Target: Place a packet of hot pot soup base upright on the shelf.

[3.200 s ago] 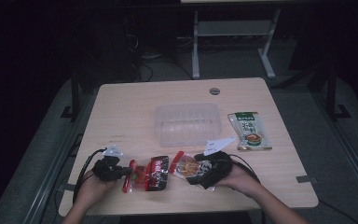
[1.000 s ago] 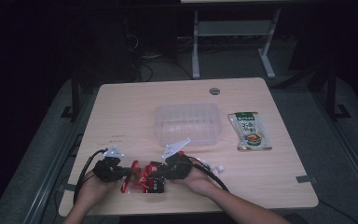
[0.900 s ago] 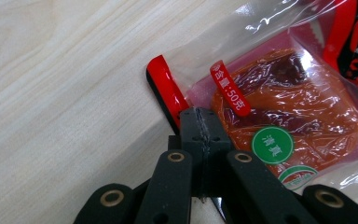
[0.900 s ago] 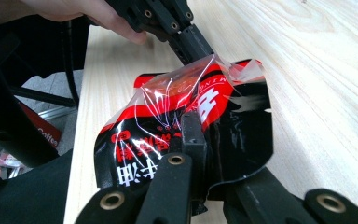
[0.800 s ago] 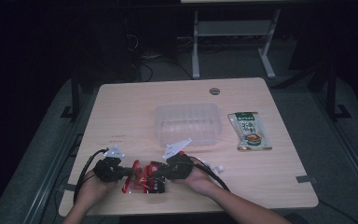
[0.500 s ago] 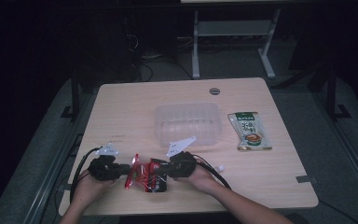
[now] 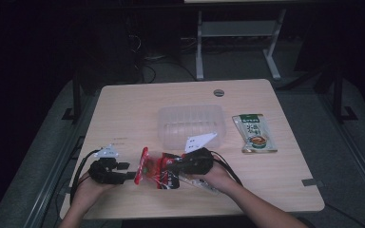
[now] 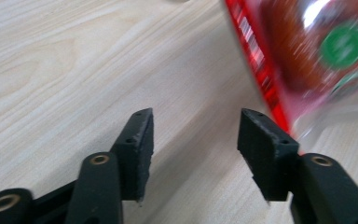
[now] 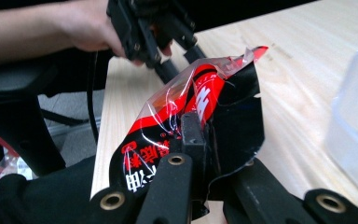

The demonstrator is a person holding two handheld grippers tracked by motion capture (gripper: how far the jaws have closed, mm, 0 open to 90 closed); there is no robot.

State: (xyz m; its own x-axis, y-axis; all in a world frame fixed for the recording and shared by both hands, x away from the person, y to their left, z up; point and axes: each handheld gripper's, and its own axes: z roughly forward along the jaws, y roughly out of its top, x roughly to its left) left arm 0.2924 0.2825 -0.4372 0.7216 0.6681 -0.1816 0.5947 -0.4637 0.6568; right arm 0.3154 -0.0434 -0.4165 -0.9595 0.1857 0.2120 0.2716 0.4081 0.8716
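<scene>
A red and black snack packet (image 7: 153,169) hangs just above the table's front edge, pinched at its right end by my right gripper (image 7: 170,166), which is shut on it. In the right gripper view the crumpled packet (image 9: 200,98) rises over my jaws. My left gripper (image 7: 132,176) rests left of the packet and stands open; its jaws have just been opening and nothing lies between them. In the left gripper view my left gripper (image 8: 193,140) frames bare wood, with the packet's red edge (image 8: 261,70) blurred at the upper right, apart from the fingers.
A clear plastic tub (image 7: 192,124) stands at the table's middle, behind the right gripper; its wall (image 9: 356,116) is close on the right in the right gripper view. A green food pouch (image 7: 254,133) lies flat to the right. The wooden table (image 7: 123,114) ends near both hands.
The left gripper has let go of the packet's left end and its jaws have spread. The right gripper has lifted the packet slightly and drawn it rightward.
</scene>
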